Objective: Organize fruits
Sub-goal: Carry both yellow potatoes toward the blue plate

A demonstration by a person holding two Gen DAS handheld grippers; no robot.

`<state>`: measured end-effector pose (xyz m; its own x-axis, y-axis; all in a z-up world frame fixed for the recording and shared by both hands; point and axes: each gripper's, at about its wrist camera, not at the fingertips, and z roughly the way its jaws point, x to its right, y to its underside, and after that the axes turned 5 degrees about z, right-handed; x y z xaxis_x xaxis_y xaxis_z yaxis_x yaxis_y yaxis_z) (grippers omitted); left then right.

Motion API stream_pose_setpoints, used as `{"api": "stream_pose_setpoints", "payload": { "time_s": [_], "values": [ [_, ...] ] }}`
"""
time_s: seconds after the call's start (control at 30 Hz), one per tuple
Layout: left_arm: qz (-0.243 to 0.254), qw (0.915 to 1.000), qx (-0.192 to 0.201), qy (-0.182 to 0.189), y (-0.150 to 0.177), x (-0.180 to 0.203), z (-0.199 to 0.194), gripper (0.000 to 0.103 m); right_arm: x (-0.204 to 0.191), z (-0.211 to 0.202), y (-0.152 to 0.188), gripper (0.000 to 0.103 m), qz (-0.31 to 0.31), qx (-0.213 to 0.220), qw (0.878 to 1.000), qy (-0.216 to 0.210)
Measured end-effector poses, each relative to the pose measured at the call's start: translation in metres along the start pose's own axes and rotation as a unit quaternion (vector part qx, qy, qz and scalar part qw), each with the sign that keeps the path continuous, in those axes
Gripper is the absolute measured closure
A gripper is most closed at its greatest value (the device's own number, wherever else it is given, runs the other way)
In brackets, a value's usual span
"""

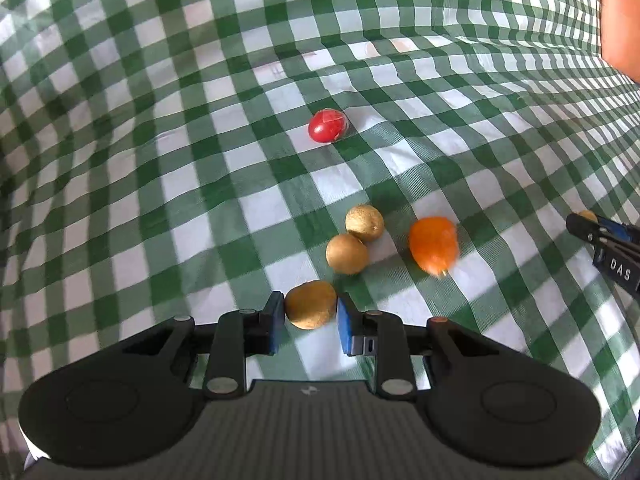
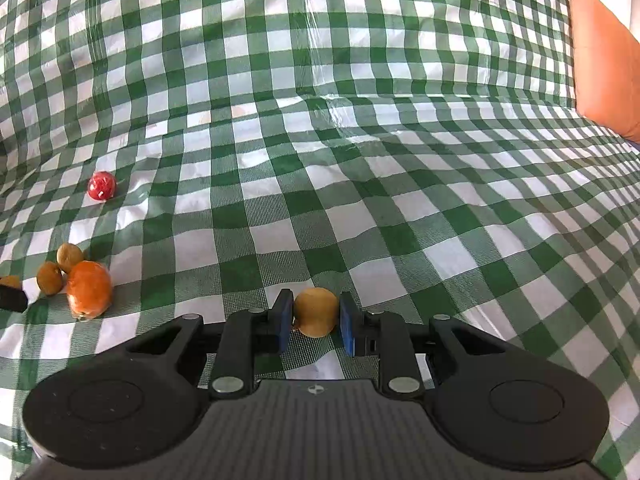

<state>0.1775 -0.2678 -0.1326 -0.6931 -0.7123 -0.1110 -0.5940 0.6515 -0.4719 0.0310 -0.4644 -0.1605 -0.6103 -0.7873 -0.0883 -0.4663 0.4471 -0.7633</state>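
Left gripper (image 1: pixel 311 322) gripping brown fruit (image 1: pixel 310 304); right gripper (image 2: pixel 312 322) clamping second brown fruit (image 2: pixel 316 311). Just beyond left gripper: two brown fruits (image 1: pixel 347 253), orange fruit (image 1: pixel 433 245); farther, red fruit (image 1: pixel 328 125). No container showing; sorting barely starting

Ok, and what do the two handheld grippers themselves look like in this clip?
Both match: the left gripper and the right gripper have matte black bodies with ribbed centres, rounded side lobes, silver pivot pins and blue pads on the fingers. In the left view, white letters "DAS" mark the right gripper's side. No cables or sleeves show.
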Motion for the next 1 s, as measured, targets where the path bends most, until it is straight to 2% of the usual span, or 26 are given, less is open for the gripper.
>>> {"api": "stream_pose_setpoints", "payload": {
  "time_s": [0.17, 0.4, 0.57, 0.8, 1.0],
  "values": [
    [-0.016, 0.9997, -0.008, -0.02, 0.019, -0.004, -0.045, 0.072, -0.009, -0.043, -0.003, 0.077, -0.002, 0.015, 1.0, -0.021],
    [-0.046, 0.9984, -0.01, -0.032, 0.068, -0.022, -0.118, 0.072, -0.046, -0.122, 0.01, 0.077, -0.026, 0.014, 0.996, -0.088],
    [-0.076, 0.9961, -0.012, -0.043, 0.117, -0.04, -0.168, 0.072, -0.076, -0.174, 0.034, 0.077, -0.028, -0.009, 0.99, -0.136],
    [-0.123, 0.9907, -0.002, -0.058, 0.187, -0.063, -0.229, 0.072, -0.119, -0.245, 0.069, 0.077, -0.066, -0.032, 0.98, -0.186],
    [-0.153, 0.9864, 0.008, -0.06, 0.239, -0.076, -0.267, 0.072, -0.148, -0.297, 0.092, 0.077, -0.111, -0.031, 0.969, -0.217]
  ]
}}
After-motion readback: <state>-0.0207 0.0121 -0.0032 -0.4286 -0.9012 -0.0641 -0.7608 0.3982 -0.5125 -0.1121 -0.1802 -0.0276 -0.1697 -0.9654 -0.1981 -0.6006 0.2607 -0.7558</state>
